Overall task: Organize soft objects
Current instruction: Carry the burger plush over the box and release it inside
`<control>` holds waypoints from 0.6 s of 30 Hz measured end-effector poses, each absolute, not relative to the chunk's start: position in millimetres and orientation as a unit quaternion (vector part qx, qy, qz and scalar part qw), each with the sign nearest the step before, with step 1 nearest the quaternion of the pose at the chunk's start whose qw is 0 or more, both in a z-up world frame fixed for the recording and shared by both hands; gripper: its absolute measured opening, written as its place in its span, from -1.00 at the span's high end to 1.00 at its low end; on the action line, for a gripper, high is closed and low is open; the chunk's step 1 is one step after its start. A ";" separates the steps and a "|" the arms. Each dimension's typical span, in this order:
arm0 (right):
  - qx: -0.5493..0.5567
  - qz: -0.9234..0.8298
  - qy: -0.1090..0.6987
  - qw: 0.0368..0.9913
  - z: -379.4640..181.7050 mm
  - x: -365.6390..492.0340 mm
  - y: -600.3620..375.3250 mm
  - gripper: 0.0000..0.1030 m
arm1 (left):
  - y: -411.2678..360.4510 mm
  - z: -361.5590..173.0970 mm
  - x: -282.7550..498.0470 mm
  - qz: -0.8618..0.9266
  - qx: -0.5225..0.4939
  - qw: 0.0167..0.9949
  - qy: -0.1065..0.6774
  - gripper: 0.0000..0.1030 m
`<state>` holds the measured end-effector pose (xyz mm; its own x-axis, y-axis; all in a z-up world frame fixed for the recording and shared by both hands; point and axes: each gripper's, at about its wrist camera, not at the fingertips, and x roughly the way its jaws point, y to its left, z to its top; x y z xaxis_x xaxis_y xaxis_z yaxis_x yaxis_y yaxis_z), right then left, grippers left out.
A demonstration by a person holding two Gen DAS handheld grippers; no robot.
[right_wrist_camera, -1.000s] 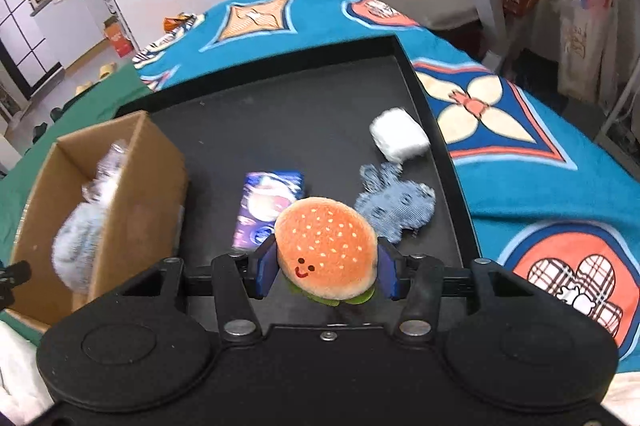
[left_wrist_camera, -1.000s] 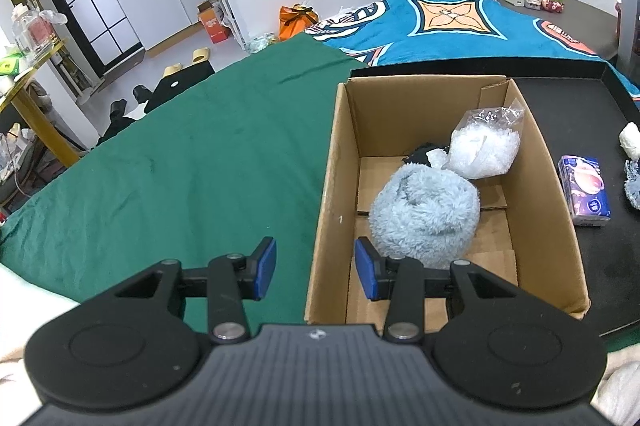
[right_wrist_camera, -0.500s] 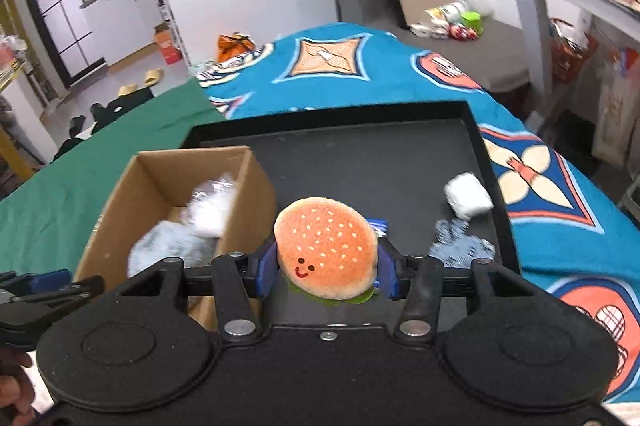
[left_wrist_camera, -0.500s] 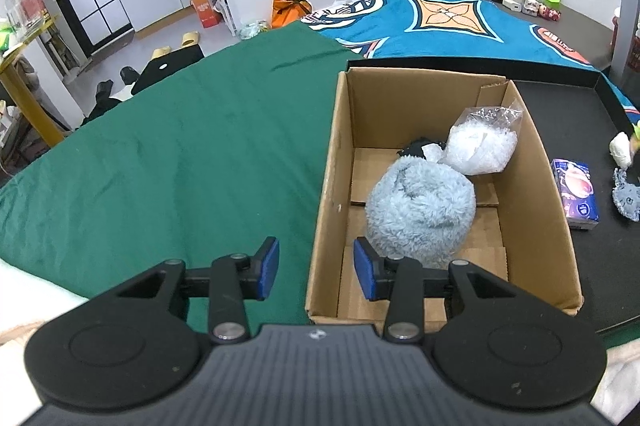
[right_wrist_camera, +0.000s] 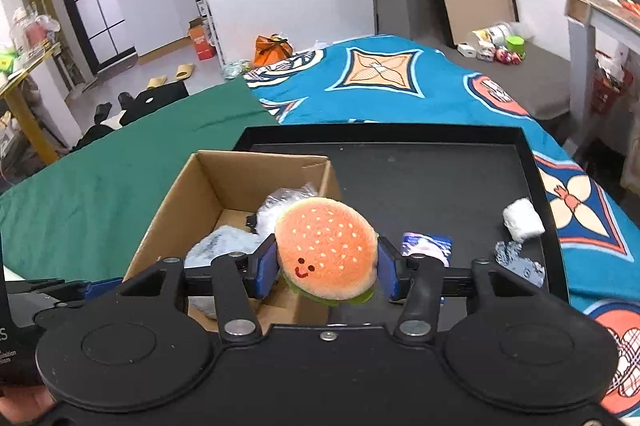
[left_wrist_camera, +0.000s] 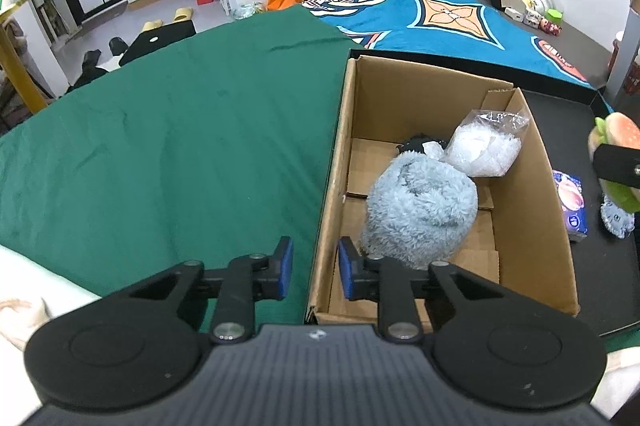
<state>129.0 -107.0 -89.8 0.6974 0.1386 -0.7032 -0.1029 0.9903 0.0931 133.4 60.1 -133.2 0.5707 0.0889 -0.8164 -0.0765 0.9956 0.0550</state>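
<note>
**Plush burger held over the box's right wall**

The right gripper (right_wrist_camera: 326, 268) pinches a plush hamburger (right_wrist_camera: 327, 250) between its blue pads, one pad on each side of the bun. The toy sits with its sesame-dotted top and small smiling face turned toward the camera, green felt lettuce showing at its lower edge; its wide axis runs across, from pad to pad. From this view it hangs over the right wall of the cardboard box (right_wrist_camera: 168, 201), partly hiding the box's contents.

The left gripper (left_wrist_camera: 314, 268) is spread and holds nothing; its fingers straddle the box's left wall near the close corner, one over the green cloth (left_wrist_camera: 160, 145), the other inside the box, without touching the cardboard as far as can be told.

In the box lie a fluffy grey-blue plush (left_wrist_camera: 420, 209), a clear plastic bag of white filling (left_wrist_camera: 484, 149) leaning at the right wall, and a small black item (left_wrist_camera: 414, 145) between them, too hidden to name.

The box stands on a black tray (right_wrist_camera: 440, 169). On the tray, right of the box, are a tissue packet (right_wrist_camera: 426, 244) just beside the wall, a grey-blue fuzzy toy (right_wrist_camera: 520, 264) farther right, and a white rolled cloth (right_wrist_camera: 522, 220) near the tray's right rim. The tray rests on a patterned blue blanket (right_wrist_camera: 400, 85).
</note>
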 end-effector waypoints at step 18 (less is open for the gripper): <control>-0.026 0.072 0.387 0.919 -93.8 140.4 -62.3 0.04 | 73.2 -133.9 134.3 0.020 -0.039 0.887 0.460 0.78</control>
<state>140.4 -62.3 -93.8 0.6905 0.1130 -0.7145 -0.1527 0.9882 0.0087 134.3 73.2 -133.9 0.5762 0.0000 -0.8173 -0.0712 0.9962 -0.0502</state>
